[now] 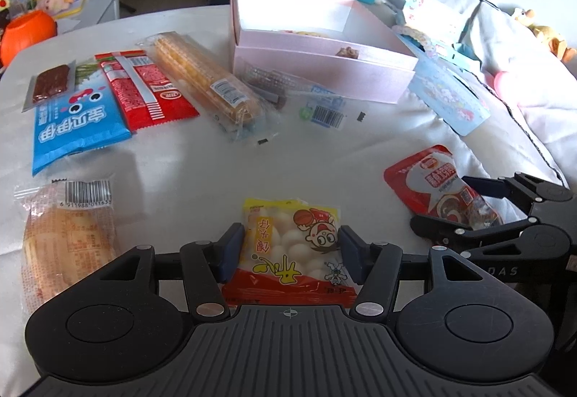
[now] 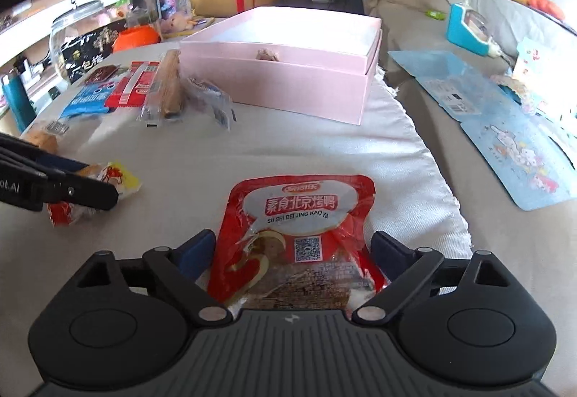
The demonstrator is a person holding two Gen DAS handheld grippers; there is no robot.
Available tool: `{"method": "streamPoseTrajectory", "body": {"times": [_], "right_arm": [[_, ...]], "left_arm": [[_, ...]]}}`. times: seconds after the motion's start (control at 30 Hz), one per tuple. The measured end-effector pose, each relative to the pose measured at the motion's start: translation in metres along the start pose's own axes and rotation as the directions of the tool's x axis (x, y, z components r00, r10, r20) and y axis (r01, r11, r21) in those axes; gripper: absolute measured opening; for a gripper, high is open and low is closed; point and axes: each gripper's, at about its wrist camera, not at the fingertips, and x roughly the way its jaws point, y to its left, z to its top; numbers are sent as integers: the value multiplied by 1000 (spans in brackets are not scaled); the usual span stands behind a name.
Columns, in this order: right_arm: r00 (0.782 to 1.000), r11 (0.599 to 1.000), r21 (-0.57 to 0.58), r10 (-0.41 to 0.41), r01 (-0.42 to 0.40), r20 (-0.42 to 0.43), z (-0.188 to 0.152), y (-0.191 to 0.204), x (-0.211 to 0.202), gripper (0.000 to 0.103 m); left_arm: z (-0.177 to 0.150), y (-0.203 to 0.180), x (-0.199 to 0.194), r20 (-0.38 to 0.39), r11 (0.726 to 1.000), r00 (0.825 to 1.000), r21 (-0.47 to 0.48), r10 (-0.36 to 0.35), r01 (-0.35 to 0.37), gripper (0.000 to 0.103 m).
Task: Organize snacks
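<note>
Both grippers point forward and down at the cloth-covered table [image 1: 202,162]. The left gripper [image 1: 292,249] has its blue pads [image 1: 233,251] pressed against the two sides of a yellow bag [image 1: 292,245] of white balls, pinching it about halfway along; the bag's red end runs back under the gripper body. The right gripper [image 2: 294,252] stands spread wide around a red pouch [image 2: 299,216] that lies flat on the cloth, its pads [image 2: 196,251] just beside the pouch's edges on either side without squeezing it. From the left wrist view the right gripper [image 1: 468,205] sits at the right edge, straddling the same red pouch [image 1: 429,180]; from the right wrist view the left gripper [image 2: 104,187] shows at the left edge, closed on the yellow bag [image 2: 122,180]. Ahead of both stands an open pink box [image 2: 281,86], nested in its lid, with one small brownish item [image 2: 267,55] visible inside near the front wall; the rest of its inside is washed out by glare. To the left of the box lies a row of snacks: a long corn-coloured pack [image 1: 205,79], a red wrapper [image 1: 144,86], a blue packet [image 1: 72,130] and a small dark bar [image 1: 50,83]. A bread roll [image 1: 65,234] in clear wrap lies nearest the left gripper.
</note>
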Motion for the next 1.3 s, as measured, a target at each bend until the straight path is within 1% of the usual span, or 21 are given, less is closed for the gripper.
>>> {"method": "streamPoseTrajectory", "body": {"times": [0.03,0.17,0.2,0.27,0.33,0.43,0.47,0.63,0.7,0.8,0.83,0.9,0.97,1.0,1.1,1.17,1.23,1.3], "right_arm": [[1000,1000,-3,8,-8,-6,1,-2,-1,93],[1000,999,-24,27,-28,-11,2,-5,-8,80],[999,999,-25,32,-32,-6,2,-5,-11,78],[999,999,-30,35,-35,15,5,-4,-17,64],[999,998,-28,50,-49,19,10,-5,-21,58],[998,998,-35,56,-54,42,11,-4,-26,55],[997,998,-37,52,-50,50,11,-4,-27,43],[996,997,-22,77,-76,49,9,-11,-28,43],[995,997,-18,81,-80,53,7,-13,-28,46],[997,998,-9,62,-61,53,7,-16,-24,55],[997,998,-1,62,-62,47,7,-17,-22,57],[996,996,32,89,-89,19,8,-18,-13,60],[996,994,58,88,-88,11,8,-17,-6,71],[997,995,58,81,-82,14,8,-15,-3,72],[998,998,27,56,-56,19,9,-7,3,77],[999,999,-7,45,-45,14,8,-1,5,83],[999,998,-54,29,-28,20,5,5,5,84],[999,998,-49,37,-36,27,3,2,3,85]], "left_arm": [[0,0,0,-1,1000,1000,2,0,0,62],[0,-1,0,-2,1000,1000,6,3,-3,62],[0,-1,0,-2,1000,1000,7,4,-4,62],[0,-1,0,-4,1000,1000,7,5,-5,62],[0,-1,0,-5,1000,1000,5,4,-4,62],[-1,-1,0,-3,1000,1000,2,5,-5,62],[-1,-2,0,-2,1000,1000,1,6,-6,62],[-2,-2,0,3,1000,1000,-1,7,-7,62],[-2,-2,0,4,1000,1000,0,7,-7,62],[-3,-2,1,15,1000,1000,5,8,-8,62],[-3,-2,1,19,1000,1000,7,9,-9,62],[-4,-3,1,26,1000,1000,15,12,-13,63],[-5,-4,2,31,999,999,28,17,-18,63],[-5,-5,2,33,999,999,36,19,-20,63],[-7,-6,2,40,998,999,53,20,-22,63],[-8,-6,1,45,998,999,63,17,-20,63],[-10,-5,1,50,997,999,73,13,-16,63],[-11,-4,1,57,997,998,76,8,-12,63]]}}
